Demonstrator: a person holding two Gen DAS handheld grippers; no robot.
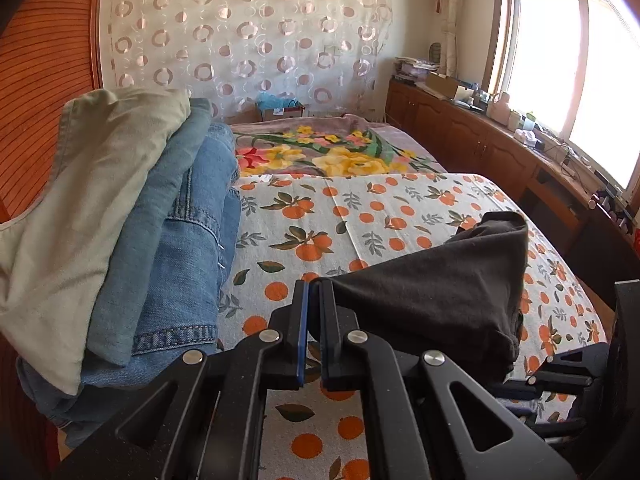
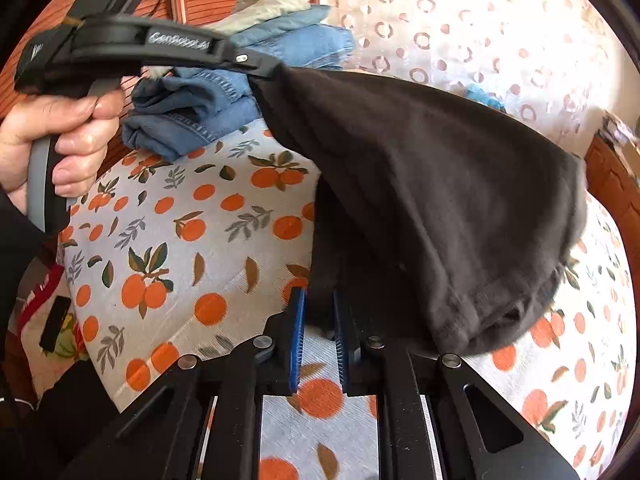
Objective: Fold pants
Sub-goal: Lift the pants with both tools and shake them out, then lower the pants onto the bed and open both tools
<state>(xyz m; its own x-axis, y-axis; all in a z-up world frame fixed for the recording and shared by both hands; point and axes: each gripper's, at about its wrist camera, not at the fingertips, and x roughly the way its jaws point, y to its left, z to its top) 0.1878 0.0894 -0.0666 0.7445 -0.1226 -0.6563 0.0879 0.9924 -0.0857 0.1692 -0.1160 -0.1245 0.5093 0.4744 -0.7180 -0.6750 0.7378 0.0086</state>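
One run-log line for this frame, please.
stage: mid-fold, lifted | black pants held off orange-print bedsheet | left gripper shut on corner | right gripper shut on edge | folded stack at left

Looking at a home bedroom: bed [image 1: 400,216] wearing an orange-print sheet, floral blanket [image 1: 320,152] lying beyond, circle-patterned curtain [image 1: 240,40] hanging, wooden cabinets [image 1: 460,136] running under the window [image 1: 560,48].

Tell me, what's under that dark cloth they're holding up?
Under the dark pants lies the orange-print bedsheet, visible around them. What the sheet holds directly beneath the hanging cloth is covered.
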